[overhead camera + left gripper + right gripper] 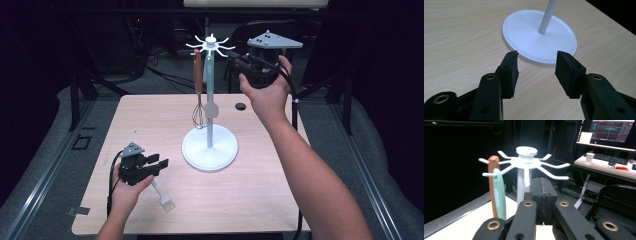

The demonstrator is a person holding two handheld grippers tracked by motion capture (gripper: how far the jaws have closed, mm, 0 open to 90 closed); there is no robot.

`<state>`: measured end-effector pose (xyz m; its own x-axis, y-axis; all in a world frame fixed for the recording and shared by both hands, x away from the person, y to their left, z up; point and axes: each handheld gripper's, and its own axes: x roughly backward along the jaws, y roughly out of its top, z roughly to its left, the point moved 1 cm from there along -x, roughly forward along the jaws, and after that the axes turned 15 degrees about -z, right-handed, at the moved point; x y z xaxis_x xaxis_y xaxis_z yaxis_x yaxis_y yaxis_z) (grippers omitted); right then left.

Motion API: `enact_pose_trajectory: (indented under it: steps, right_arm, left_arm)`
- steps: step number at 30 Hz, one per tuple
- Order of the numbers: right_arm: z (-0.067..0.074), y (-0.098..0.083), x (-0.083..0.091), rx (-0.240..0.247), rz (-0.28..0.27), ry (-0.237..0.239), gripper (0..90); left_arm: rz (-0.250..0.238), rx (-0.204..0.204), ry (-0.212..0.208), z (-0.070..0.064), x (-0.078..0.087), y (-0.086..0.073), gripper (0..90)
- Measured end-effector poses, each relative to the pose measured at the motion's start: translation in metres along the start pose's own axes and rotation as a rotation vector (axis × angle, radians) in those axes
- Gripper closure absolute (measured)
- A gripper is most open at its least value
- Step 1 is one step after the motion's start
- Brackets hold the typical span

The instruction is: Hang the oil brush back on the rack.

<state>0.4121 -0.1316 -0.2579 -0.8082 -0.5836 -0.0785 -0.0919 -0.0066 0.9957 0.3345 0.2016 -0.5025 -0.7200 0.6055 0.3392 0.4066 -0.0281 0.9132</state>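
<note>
A white utensil stand [210, 145] rises from the middle of the table, with a ring of hooks [210, 43] at its top. From the hooks hang a whisk with a brown wooden handle [198, 85] and a pale green utensil [211, 107] close along the pole. My right gripper [236, 61] is held high, just right of the hooks, its jaws shut with nothing between them. In the right gripper view the gripper [544, 188] points at the hooks [525, 161], with the green handle [499, 197] and the brown handle [491, 177] to the left. My left gripper [159, 162] rests low, open and empty, facing the stand's base [539, 35].
A small white brush [164, 198] lies on the table just right of the left hand. A dark round hole [240, 106] sits near the table's far edge. Behind the stand are a desk with a monitor [611, 131], a cup [589, 157] and a black chair [610, 195].
</note>
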Motion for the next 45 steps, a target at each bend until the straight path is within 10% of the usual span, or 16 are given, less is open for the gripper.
enact_pose_trajectory:
  steps: [22,45]
  right_arm:
    - [0.027,0.001,-0.01,0.025,-0.004,0.053,90.0]
    - [0.019,-0.025,0.0,0.014,0.05,0.055,82.9]
  left_arm:
    - [-0.017,0.007,0.005,0.003,0.002,0.001,52.9]
    - [-0.014,0.011,0.014,0.007,0.003,0.0,53.0]
